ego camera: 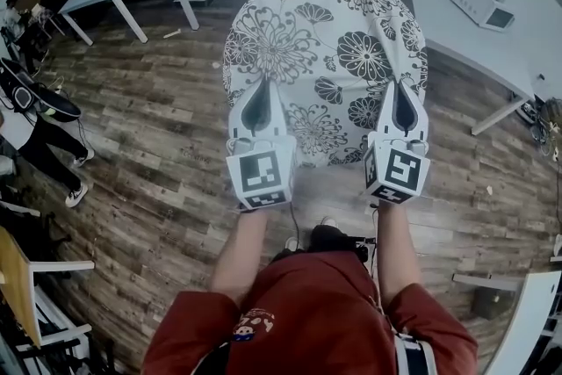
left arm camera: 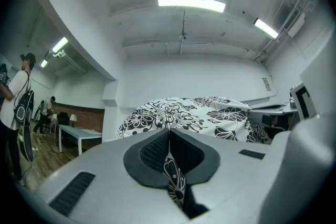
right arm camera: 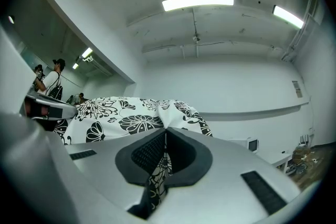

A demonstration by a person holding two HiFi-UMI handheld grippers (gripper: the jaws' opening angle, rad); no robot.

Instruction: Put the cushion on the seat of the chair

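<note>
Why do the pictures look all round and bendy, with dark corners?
Head view: a very wide lens curves the floor planks and darkens the corners. Left gripper view: the ceiling lamp glares plain white, with the same dark rim around it. Right gripper view: dark rim again, and the right gripper looms huge near the lens, pinching the cushion.

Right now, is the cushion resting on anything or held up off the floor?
Held up: the left gripper and right gripper are shut on the near edge of the cushion, and it spreads out above the wood floor.
</note>
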